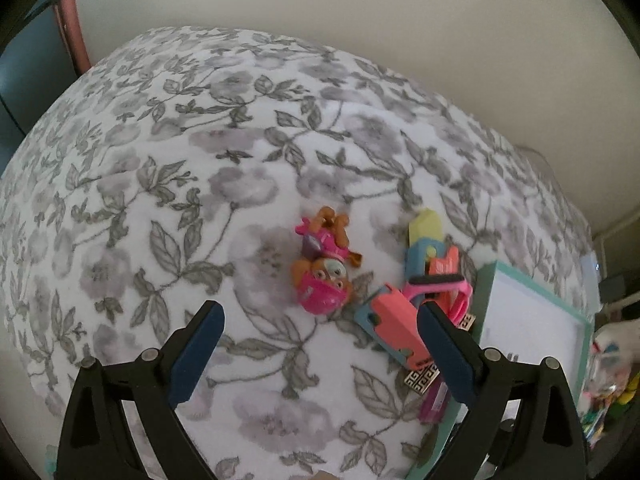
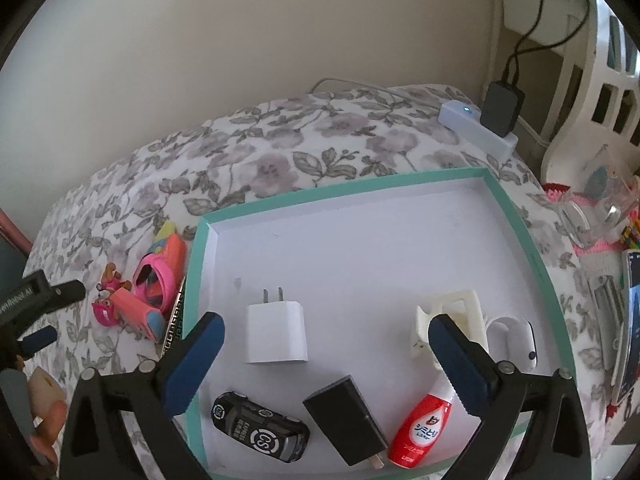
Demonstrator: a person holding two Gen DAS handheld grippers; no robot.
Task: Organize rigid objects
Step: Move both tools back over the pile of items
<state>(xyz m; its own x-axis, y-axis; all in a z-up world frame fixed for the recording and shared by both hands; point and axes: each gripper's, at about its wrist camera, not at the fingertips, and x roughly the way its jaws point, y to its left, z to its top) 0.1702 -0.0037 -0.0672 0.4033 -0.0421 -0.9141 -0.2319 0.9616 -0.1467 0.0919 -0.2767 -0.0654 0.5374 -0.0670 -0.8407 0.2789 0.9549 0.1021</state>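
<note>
Blue-padded left gripper [image 1: 320,344] and right gripper [image 2: 326,360] gape empty; tray [image 2: 516,208] edge cut off

Soft printed cloth bedspread [image 2: 280,168], matt card tray [image 2: 196,264], glossy plastic red bottle [image 2: 420,428]

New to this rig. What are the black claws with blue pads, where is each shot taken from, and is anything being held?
No robot: a person carries a handheld two-finger gripper in each hand, each with a fisheye camera looking along its fingers.

The left wrist view shows the left gripper open and empty above a floral bedspread, with a pink toy dog and a pile of pink and coral toys beside it.

The right wrist view shows the right gripper, also open and empty, over a teal-rimmed white tray. In the tray lie a white charger, a black charger, a black toy car, a red bottle and a cream plastic piece.
</note>
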